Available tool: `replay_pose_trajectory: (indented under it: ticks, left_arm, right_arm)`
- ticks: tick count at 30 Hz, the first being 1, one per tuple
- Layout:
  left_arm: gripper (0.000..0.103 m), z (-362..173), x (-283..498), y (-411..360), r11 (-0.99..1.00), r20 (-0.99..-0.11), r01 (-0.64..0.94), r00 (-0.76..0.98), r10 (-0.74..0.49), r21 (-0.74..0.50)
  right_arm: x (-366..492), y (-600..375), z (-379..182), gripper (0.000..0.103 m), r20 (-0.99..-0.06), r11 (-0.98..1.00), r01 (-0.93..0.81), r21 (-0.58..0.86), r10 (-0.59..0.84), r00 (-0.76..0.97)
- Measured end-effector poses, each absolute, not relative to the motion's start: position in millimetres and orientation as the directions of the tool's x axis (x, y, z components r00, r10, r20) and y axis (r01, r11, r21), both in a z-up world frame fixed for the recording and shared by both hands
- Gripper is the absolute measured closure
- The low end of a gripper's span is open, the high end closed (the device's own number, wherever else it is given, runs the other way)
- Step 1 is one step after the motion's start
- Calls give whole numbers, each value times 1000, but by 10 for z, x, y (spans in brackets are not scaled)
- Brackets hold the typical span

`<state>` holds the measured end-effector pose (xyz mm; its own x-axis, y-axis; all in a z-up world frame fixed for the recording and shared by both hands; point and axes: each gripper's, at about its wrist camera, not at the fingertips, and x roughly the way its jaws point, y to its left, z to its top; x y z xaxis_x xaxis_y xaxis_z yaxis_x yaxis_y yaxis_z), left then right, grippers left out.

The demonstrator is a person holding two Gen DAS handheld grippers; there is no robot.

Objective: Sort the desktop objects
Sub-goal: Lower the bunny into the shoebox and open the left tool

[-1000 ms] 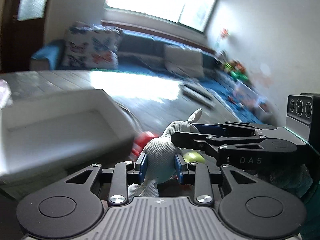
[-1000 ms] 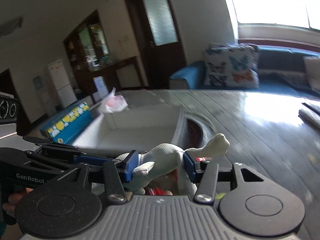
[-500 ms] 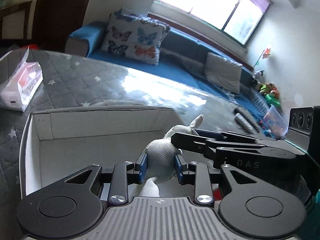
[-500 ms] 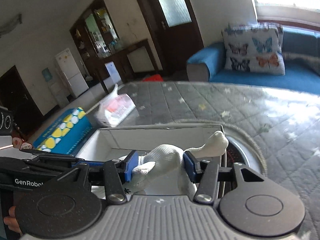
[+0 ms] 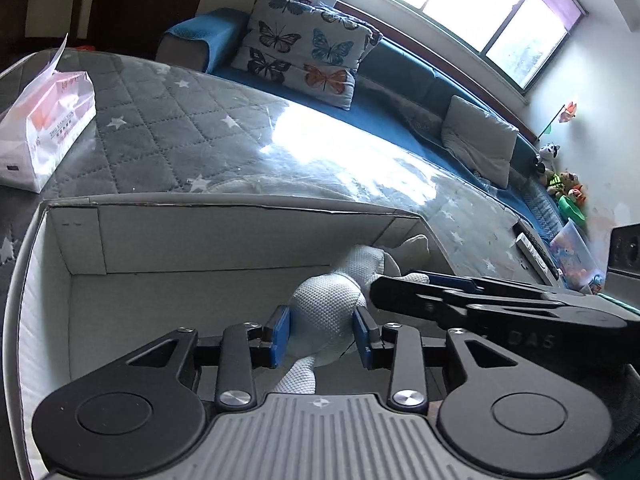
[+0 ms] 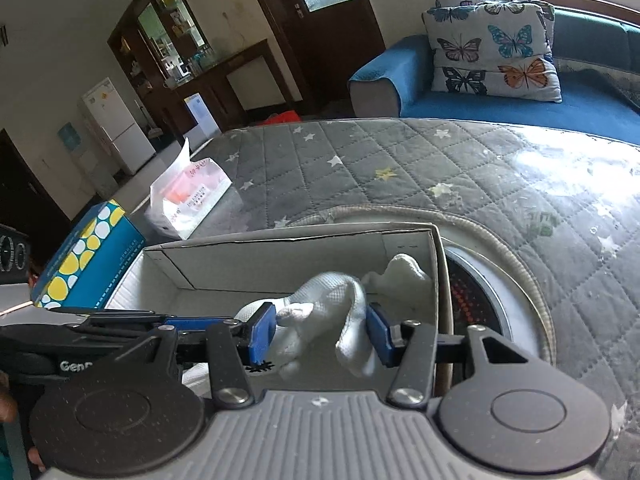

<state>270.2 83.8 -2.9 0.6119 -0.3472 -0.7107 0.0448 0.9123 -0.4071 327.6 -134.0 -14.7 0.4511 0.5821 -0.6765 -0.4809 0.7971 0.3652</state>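
A white knitted plush toy (image 5: 328,308) hangs inside an open white cardboard box (image 5: 240,236), at its right end, caught between both grippers. The left gripper (image 5: 320,334) has its blue pads (image 5: 278,334) either side of the toy's rounded body; its jaws are opening, a thin gap shows at the left pad, and the toy sits between them rather than squeezed. The right gripper (image 6: 320,334) reaches in across it from the right, and in its own view its blue pads (image 6: 262,332) press on the toy's limbs, narrow and holding. One pale ear or limb of the toy pokes up near the box's far right corner.

The box stands on a grey quilted table cover with white stars (image 6: 360,160) under a clear glossy sheet. Just beside the box on its right lies a round device with a dark grille and a braided grey rim (image 6: 500,280), partly hidden by the box wall. To the left, well apart from the toy, sit a soft white-and-pink tissue pack (image 5: 44,120) and a teal carton with yellow and white spots (image 6: 84,256), the carton touching or almost touching the box's left end. Behind the table runs a blue sofa (image 5: 400,112) with a butterfly-print cushion (image 5: 304,52) and a plain grey cushion (image 5: 478,140). Small toys crowd the far right by the wall (image 5: 564,192).
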Motion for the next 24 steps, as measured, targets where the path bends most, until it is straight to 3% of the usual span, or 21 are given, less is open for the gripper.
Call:
replay_pose_trajectory:
  ticks: [7, 9, 24]
  left_arm:
    - [65, 66, 2611, 783, 933, -716, 60, 624, -314, -356]
    - [65, 108, 2558, 770, 935, -710, 65, 632, -310, -350]
    - [66, 401, 1825, 493, 927, -654, 123, 675, -340, -355]
  right_arm:
    - [3100, -1397, 15, 51, -655, 783, -512, 354, 598, 461]
    - [3010, -1430, 88, 46, -646, 778, -526, 343, 602, 469]
    - [2049, -1952, 455, 35, -577, 777, -583, 237, 595, 559]
